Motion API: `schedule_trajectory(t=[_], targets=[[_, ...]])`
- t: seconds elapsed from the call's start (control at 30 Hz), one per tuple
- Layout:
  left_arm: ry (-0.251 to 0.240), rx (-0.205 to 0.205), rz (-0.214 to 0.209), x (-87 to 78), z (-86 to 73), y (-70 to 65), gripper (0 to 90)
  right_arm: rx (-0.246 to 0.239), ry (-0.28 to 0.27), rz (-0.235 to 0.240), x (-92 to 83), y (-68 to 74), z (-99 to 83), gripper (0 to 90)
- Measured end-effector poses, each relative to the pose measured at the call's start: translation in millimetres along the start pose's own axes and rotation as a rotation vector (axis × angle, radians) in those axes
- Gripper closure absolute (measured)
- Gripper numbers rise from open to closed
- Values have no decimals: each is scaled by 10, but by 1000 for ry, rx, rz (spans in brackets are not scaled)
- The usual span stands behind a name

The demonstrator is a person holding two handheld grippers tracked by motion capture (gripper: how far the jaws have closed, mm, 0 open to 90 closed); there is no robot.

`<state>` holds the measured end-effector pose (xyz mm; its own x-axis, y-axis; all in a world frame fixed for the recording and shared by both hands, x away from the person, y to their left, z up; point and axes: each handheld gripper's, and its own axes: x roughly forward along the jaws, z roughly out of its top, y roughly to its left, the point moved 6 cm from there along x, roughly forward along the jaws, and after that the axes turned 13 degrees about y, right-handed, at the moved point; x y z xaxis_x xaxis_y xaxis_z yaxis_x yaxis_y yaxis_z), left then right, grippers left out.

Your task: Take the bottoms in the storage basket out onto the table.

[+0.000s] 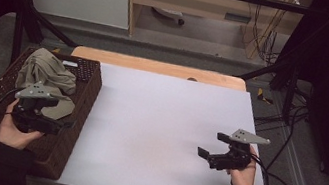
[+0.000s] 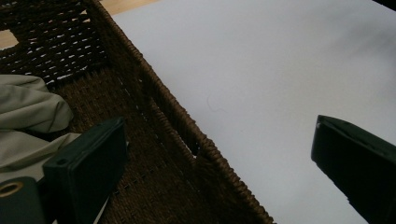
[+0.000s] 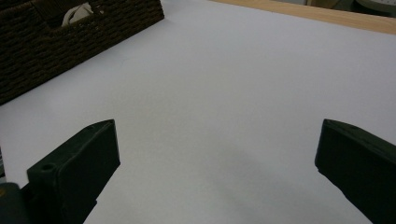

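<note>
The crumpled beige cloth [image 1: 46, 77] sat in the wicker basket [image 1: 82, 109], just ahead of the left gripper [image 1: 53, 124], jaws spread and empty. The right gripper [image 1: 210, 156], also agape, hung well apart over the white tabletop [image 1: 162, 122].

My right tool [image 3: 217, 163] hangs over the white surface [image 3: 243, 84] with its two black jaws spread wide, nothing between them but bare white. Far off at the upper left stands the dark woven basket [image 3: 56, 51], its side wall resting on the surface. A bit of pale cloth [image 3: 77, 13] peeks through a gap near its rim. A wooden edge [image 3: 317, 14] runs along the top.
</note>
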<state>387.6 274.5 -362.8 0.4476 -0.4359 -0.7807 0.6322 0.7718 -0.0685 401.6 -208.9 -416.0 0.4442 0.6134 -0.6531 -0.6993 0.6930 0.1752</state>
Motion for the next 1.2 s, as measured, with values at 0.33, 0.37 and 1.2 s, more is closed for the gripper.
schedule_trajectory(t=[0.33, 0.37, 1.2], targets=[[35, -27, 49, -43, -36, 102, 28, 5, -5, -3, -5, -6, 5, 4], [37, -33, 54, -47, -38, 116, 28, 5, -5, -3, -5, -6, 5, 4], [35, -96, 200, -537, 221, 623, 21, 3, -7, -9, -6, -6, 6, 4]])
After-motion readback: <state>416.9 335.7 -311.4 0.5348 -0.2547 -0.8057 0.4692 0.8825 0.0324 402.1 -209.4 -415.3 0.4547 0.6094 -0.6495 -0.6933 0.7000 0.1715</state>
